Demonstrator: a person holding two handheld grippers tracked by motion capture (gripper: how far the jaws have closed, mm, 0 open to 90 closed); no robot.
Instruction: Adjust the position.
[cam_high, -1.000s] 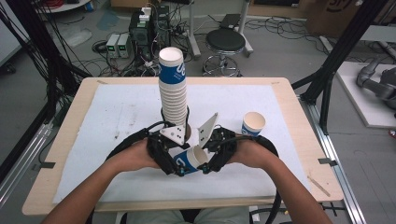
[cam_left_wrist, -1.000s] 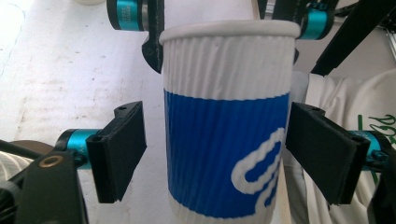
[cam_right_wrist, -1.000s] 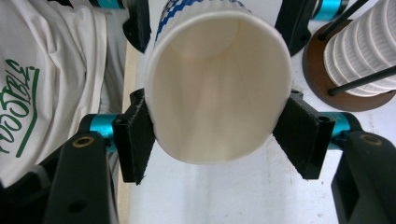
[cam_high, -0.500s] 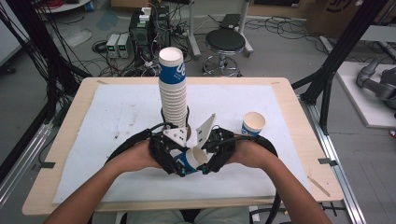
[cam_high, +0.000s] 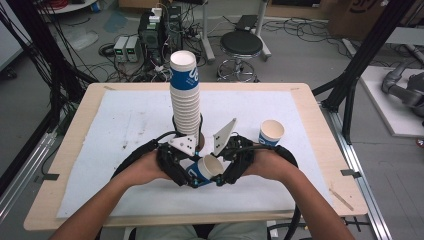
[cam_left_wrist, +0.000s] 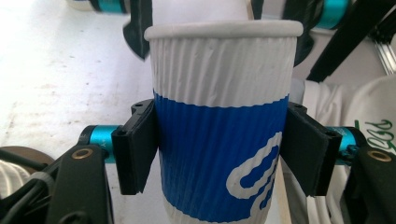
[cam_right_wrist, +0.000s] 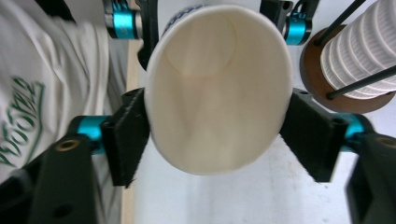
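A ribbed white paper cup with a blue band (cam_high: 204, 170) lies on its side between my two grippers above the mat's front. My left gripper (cam_left_wrist: 219, 154) is shut on its blue band (cam_left_wrist: 219, 140), both pads pressing the wall. My right gripper (cam_right_wrist: 217, 135) faces the cup's open mouth (cam_right_wrist: 215, 93). Its jaws have just been opening and now stand beside the rim, with the cup still between them. In the high view the left gripper (cam_high: 196, 176) and the right gripper (cam_high: 218, 173) meet at the cup.
A tall stack of the same cups (cam_high: 185, 100) stands on a round brown base (cam_right_wrist: 317, 79) with thin black rods, just behind the grippers. One upright cup (cam_high: 271, 133) stands to the right. A white mat (cam_high: 100, 150) covers the wooden table.
Both hands have kept their place at the front of the mat. The cup between the grippers now shows more of its open mouth.
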